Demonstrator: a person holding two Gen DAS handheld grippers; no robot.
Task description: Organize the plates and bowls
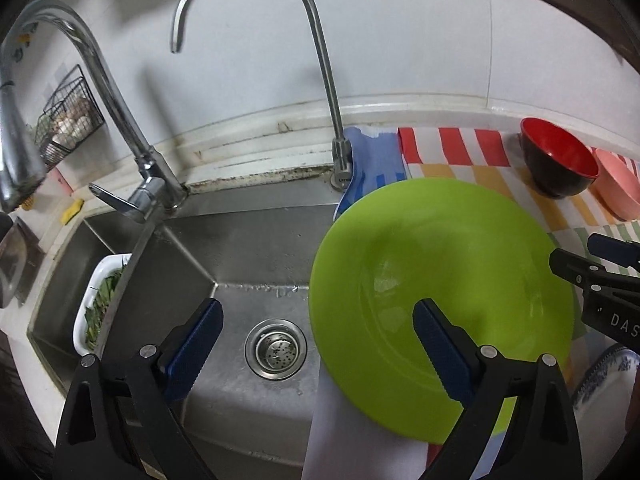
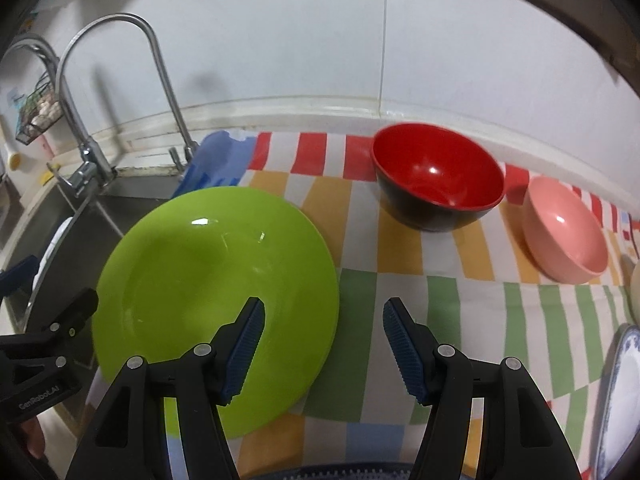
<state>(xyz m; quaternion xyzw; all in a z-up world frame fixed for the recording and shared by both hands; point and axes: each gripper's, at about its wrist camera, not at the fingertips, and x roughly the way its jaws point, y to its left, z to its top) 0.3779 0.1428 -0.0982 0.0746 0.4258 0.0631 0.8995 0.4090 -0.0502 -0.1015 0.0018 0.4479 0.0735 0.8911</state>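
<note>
Left wrist view: our left gripper (image 1: 318, 334) hangs over the steel sink (image 1: 248, 248) with its jaws spread wide and nothing between them; one finger sits above the basin near the drain strainer (image 1: 276, 349), the other reaches over the green plate (image 1: 440, 280). We cannot tell whether that finger touches the plate. Green plate lies flat at the sink's right edge, its left rim hanging out over the basin, the rest on the striped cloth (image 1: 480, 148); a blue cloth (image 1: 372, 156) is tucked behind it at the foot of the thin tap (image 1: 320, 40). Red bowl (image 1: 558, 162) and pink bowl (image 1: 618, 188) stand upright on the striped cloth behind and to the right of the plate, just beside each other; a blue-patterned plate (image 1: 600, 376) shows at the lower right. A white dish of greens (image 1: 100, 304) sits in the basin's left part; a wire basket (image 1: 68, 116) hangs on the wall.

Right wrist view: our right gripper (image 2: 323, 346) is likewise wide open and holding nothing; its left finger lies over the green plate's near right rim, its right finger over the cloth. Left gripper visible at the far left edge.
</note>
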